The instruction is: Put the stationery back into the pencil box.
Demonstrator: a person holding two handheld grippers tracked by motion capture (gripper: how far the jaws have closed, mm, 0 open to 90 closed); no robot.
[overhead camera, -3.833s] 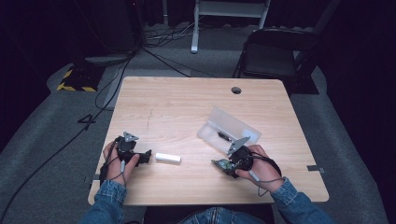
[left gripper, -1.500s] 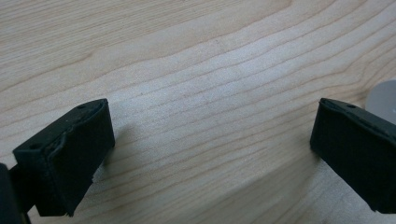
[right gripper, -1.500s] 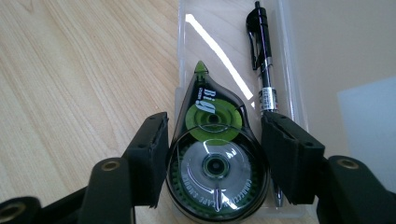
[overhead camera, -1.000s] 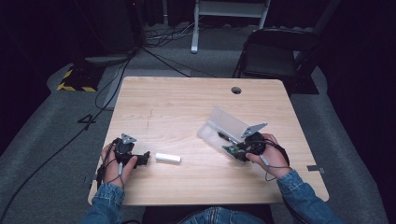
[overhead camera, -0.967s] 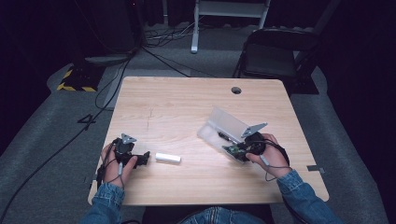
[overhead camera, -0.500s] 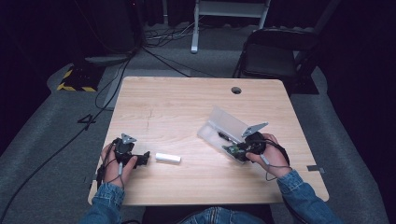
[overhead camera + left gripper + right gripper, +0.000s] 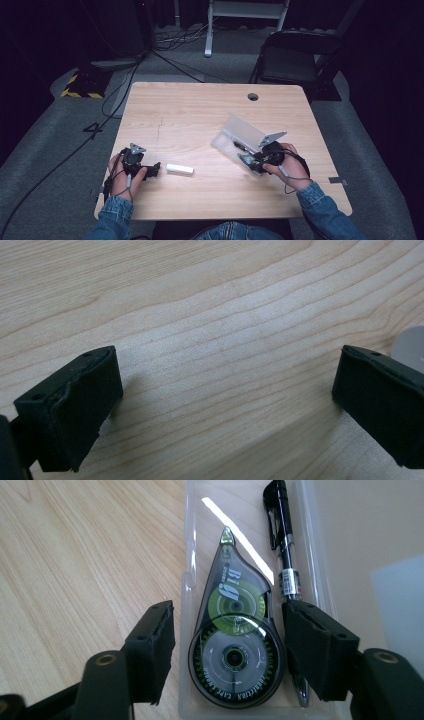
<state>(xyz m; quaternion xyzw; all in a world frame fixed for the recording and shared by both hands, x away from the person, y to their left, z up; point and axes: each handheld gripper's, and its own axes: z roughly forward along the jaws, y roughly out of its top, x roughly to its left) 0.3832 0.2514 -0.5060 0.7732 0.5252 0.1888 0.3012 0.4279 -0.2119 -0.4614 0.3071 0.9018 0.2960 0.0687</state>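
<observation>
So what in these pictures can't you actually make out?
- Pen: its lower end is hidden behind the right gripper's fingers, right gripper view.
- White block: too small to identify, high view.
- Grey round thing: cut off by the edge, left gripper view.
- Tape roller: its print is too blurred to read.

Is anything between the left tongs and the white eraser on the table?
Nothing visible. In the high view the left tongs lie just left of the eraser, bare table between them. The left gripper view shows open jaws over bare wood.
</observation>
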